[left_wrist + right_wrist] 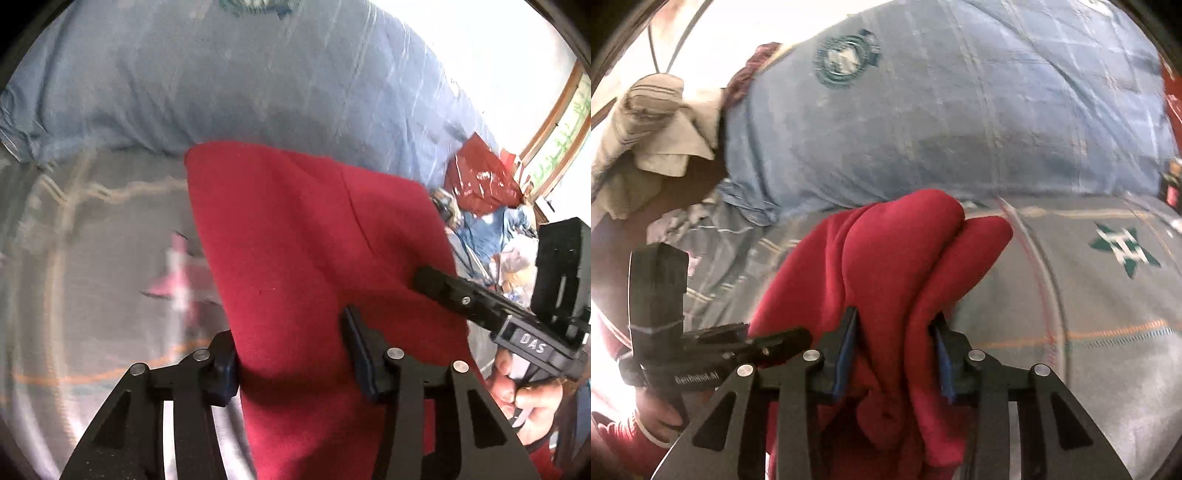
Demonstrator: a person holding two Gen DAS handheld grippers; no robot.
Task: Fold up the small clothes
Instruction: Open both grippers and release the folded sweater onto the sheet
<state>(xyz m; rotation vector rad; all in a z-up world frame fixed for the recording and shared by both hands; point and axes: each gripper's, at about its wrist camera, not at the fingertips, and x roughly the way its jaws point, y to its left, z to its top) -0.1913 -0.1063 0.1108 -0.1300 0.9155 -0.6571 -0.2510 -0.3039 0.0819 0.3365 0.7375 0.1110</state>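
Left wrist view first: the red garment (pixel 295 236) is seen hanging as a wide soft sheet between the fingers of the left gripper (pixel 291 350), lifted off the bedspread (pixel 92 229). The fabric runs between the two pads, but a gap shows by the right one, so a real pinch can't be confirmed here. It looks light, floppy and fleece-like, so it'd probably be best taken at an edge or corner, since the middle just sags. The right gripper (pixel 424 280) is spotted at the garment's right edge, hand (pixel 524 398) below it.

Right wrist view: the same garment (pixel 897 258) is bunched in thick folds and is clamped by the right gripper (pixel 895 350), blue pads pressed into it on both sides. The left gripper (pixel 783 339) is seen touching the cloth's left side.

The surface is a patterned bedspread with a big blue pillow (pixel 942 122) behind; soft stuff, so creases won't be pressed crisp. A beige cloth (pixel 650 125) is piled off to the left, and clutter sits by a window in the other view.
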